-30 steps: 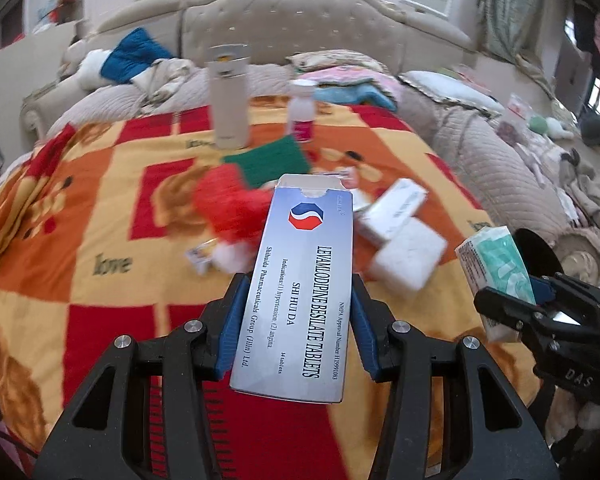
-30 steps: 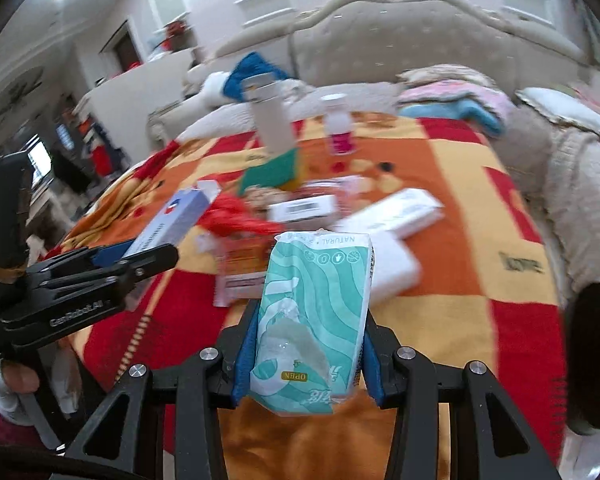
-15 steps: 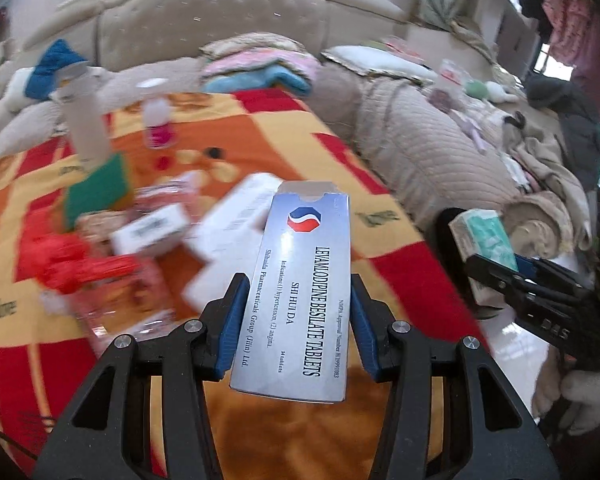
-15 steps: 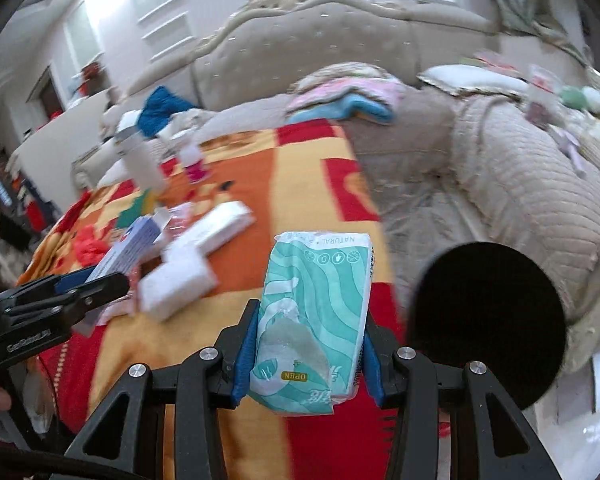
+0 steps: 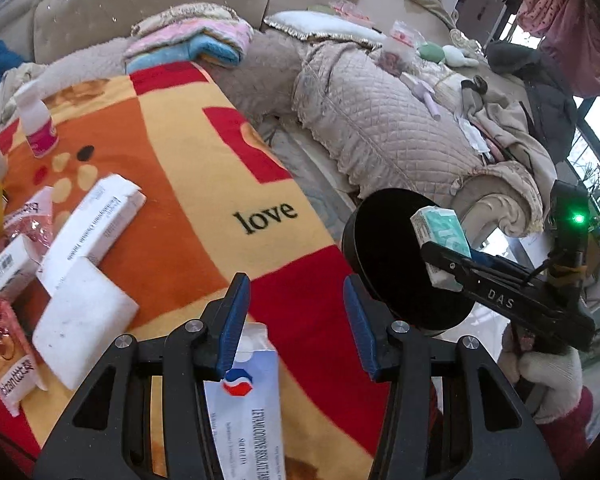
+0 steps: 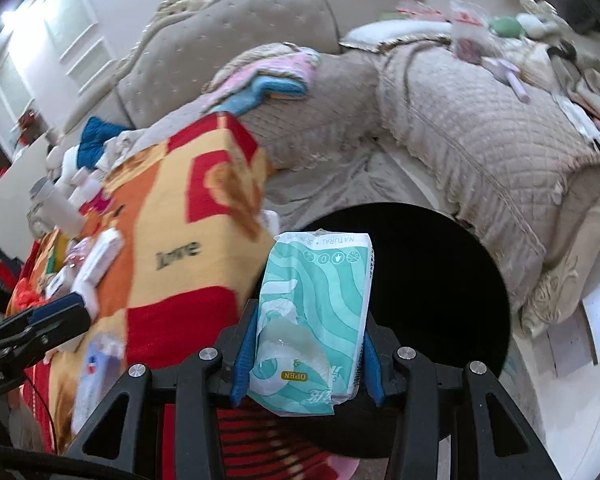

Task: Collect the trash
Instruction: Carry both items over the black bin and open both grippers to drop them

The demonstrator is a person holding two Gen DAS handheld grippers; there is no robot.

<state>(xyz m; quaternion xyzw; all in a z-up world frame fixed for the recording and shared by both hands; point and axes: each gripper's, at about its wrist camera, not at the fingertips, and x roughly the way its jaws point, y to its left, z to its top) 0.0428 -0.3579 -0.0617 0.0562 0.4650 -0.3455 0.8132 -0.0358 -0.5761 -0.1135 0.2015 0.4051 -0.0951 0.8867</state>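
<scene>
Right gripper (image 6: 306, 354) pinches a tissue pack (image 6: 314, 320) over the black bin (image 6: 440, 280) — left gripper (image 5: 296, 320) spread, its tablet box (image 5: 248, 412) loose on the near blanket (image 5: 188, 184).

home bedroom: tufted headboard (image 5: 148, 12), quilted bedding (image 5: 380, 120), patterned blanket (image 5: 172, 168).

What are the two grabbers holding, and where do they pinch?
Right gripper pinches the tissue pack by its sides. Left gripper looks open; the pill box has slipped below its fingers.

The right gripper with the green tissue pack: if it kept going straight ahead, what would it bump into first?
Probably the black round bin. The right gripper, shut on the tissue pack, points down at the bin's dark opening, right behind the pack. Depth is hard to judge.
</scene>
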